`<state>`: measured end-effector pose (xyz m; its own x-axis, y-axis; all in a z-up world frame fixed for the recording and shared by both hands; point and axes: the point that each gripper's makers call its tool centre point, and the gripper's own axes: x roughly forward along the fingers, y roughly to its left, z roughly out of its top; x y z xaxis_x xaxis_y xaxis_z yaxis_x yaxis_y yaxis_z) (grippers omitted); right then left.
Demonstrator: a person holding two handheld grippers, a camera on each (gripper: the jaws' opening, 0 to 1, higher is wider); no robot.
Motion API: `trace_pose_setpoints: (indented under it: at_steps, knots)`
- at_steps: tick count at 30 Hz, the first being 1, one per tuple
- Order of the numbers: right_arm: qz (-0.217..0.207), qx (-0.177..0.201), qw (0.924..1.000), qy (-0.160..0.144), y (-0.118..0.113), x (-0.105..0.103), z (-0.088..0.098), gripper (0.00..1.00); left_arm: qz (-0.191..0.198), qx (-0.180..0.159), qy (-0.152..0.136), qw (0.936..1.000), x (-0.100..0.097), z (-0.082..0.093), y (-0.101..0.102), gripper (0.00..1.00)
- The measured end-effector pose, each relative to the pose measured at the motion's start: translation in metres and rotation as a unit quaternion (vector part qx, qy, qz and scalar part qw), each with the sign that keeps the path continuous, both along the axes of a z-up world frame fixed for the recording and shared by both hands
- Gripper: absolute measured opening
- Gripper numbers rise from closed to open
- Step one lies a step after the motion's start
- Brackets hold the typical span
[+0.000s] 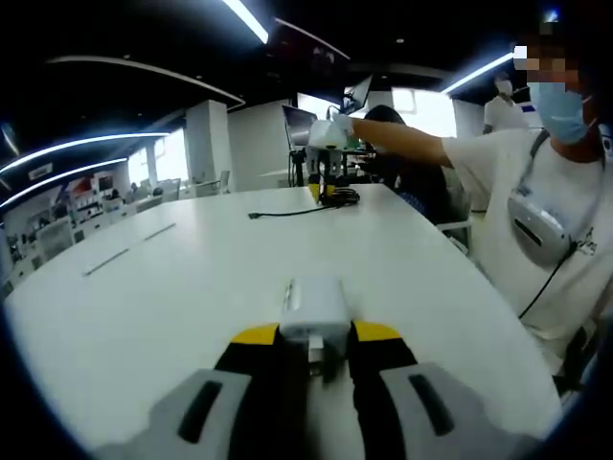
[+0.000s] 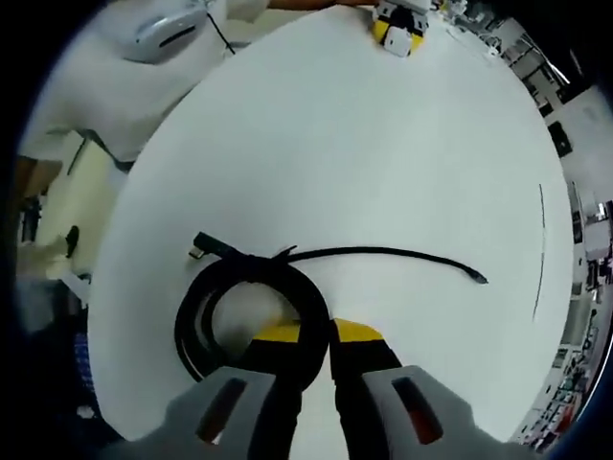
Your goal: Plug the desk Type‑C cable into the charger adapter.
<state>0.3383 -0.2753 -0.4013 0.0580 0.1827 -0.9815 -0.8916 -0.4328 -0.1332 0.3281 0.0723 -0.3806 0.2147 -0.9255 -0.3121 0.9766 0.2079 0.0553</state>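
A white charger adapter (image 1: 314,305) lies low over the white table (image 1: 172,297), with my left gripper (image 1: 316,335) shut on it. At the table's far side, a gloved hand holds my right gripper (image 1: 328,187) down on a black cable (image 1: 337,200). In the right gripper view the cable's coil (image 2: 206,307) runs in between the yellow-tipped jaws of my right gripper (image 2: 324,337), which are closed on it. Its free tail ends in a small plug (image 2: 479,278) on the table (image 2: 383,153). A second plug (image 2: 201,251) sticks out at the coil's left. The left gripper (image 2: 396,38) with the adapter (image 2: 402,11) is far across.
A person in a white shirt (image 1: 522,259) stands at the table's right edge, a grey device (image 1: 536,225) hanging on the chest. Thin dark lines (image 1: 120,257) mark the tabletop. Screens and desks (image 1: 299,125) stand beyond the far edge.
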Motion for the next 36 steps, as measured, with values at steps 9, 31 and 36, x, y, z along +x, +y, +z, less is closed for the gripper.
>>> trace_pose_setpoints:
  at_steps: [9,31,36]
  knots:
    - [0.008,-0.006,0.9999,-0.004,-0.003,0.003,0.000,0.09,0.000,0.000,0.001,1.0000,0.000,0.000,-0.001,0.26]
    - [-0.238,0.109,0.9652,0.010,0.004,0.014,0.035,0.23,-0.004,0.001,0.001,1.0000,-0.002,0.000,-0.001,0.26]
    - [-0.326,0.186,0.9267,0.012,0.015,0.028,0.045,0.30,-0.004,0.001,0.000,1.0000,-0.002,0.001,0.000,0.26]
